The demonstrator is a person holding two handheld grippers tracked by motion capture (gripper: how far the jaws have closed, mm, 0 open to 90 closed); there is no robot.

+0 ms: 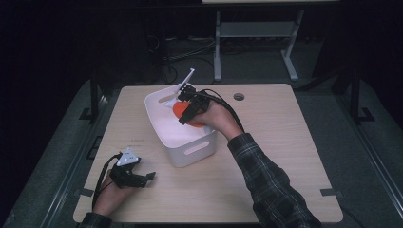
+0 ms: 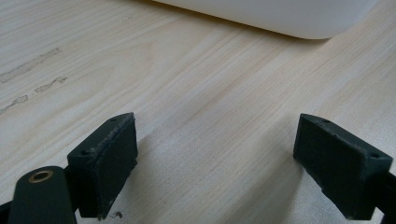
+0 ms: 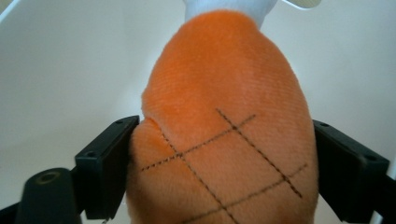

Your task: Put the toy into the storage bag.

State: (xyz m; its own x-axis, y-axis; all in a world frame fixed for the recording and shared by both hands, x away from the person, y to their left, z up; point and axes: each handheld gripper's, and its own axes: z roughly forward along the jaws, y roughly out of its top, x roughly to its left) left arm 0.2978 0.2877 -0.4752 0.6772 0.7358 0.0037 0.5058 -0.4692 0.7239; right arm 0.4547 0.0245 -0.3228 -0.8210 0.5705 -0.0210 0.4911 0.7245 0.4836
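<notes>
Orange plush toy — soft, light, squashy; right gripper jaws flank its wide middle over bin, pads touching. Left gripper open, empty — resting on table.

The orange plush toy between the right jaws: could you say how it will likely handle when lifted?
The orange plush toy looks soft: its fuzzy fabric bulges between the jaws, so it probably squashes. Likely light, and hardly slippery or fragile.

The right tool is reaching into the white rectangular plastic bin on the light wooden bench, with the orange plush toy between its jaws. The left tool is lying near the bench's front left corner, well apart from the bin.
</notes>
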